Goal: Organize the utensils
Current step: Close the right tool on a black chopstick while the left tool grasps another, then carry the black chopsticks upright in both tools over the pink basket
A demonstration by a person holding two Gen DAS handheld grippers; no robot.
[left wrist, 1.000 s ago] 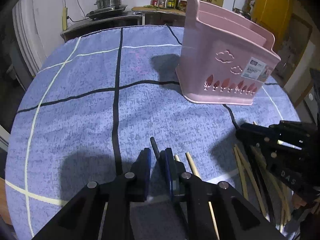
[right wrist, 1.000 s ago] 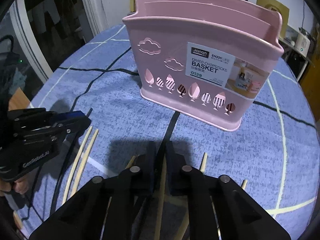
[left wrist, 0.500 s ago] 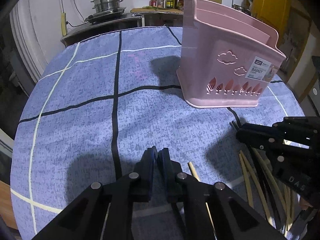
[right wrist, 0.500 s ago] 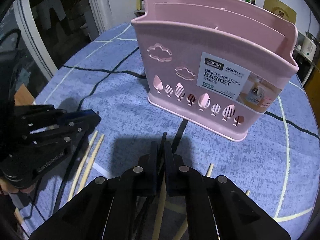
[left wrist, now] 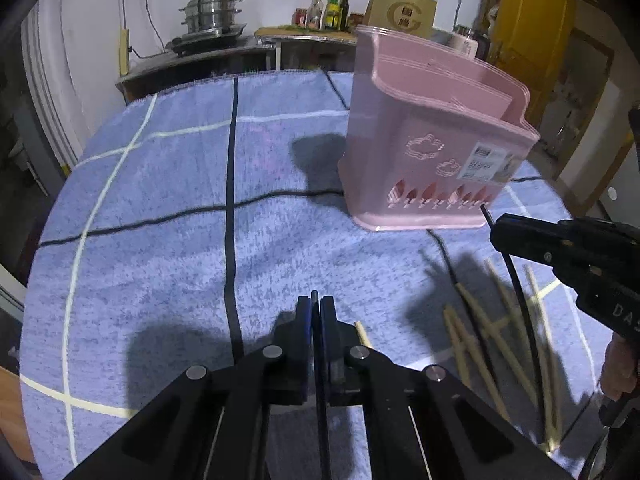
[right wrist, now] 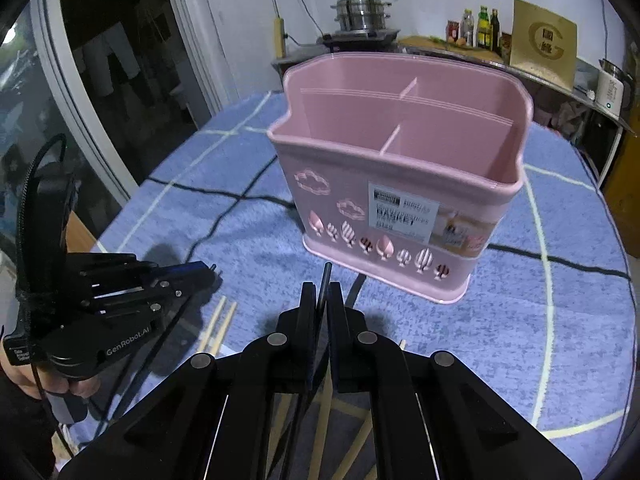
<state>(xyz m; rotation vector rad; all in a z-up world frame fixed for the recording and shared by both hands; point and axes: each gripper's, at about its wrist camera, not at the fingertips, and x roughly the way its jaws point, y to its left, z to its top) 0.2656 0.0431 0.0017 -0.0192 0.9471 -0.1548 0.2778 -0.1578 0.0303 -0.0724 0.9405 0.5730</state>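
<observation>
L tongs (left wrist: pixel 316 308) clamped on black chopstick (left wrist: pixel 318 360), just closed. R tongs (right wrist: pixel 322 294) gripping another black stick (right wrist: pixel 325 280). Pink basket (right wrist: pixel 400 216) upright mid-table; pale chopsticks (left wrist: pixel 480 340) scattered near table's (left wrist: pixel 160 220) front edge.

Behind the table: a kitchen corner

We saw a blue checked tablecloth (left wrist: pixel 168 216) crossed by black and pale lines, and behind it a dark counter (left wrist: pixel 208 62) carrying a stacked steel steamer pot (left wrist: pixel 211 10) on a stove. We noted bottles and jars (left wrist: pixel 326 10) clustered on a shelf to its right, beside a brown cardboard box (left wrist: pixel 404 10) printed with a large letter G. A yellow cabinet (left wrist: pixel 532 28) stood at the far right. From the right wrist view we made out a white kettle (right wrist: pixel 612 88) on the shelf and a glass door (right wrist: pixel 80 80) at the left.
</observation>
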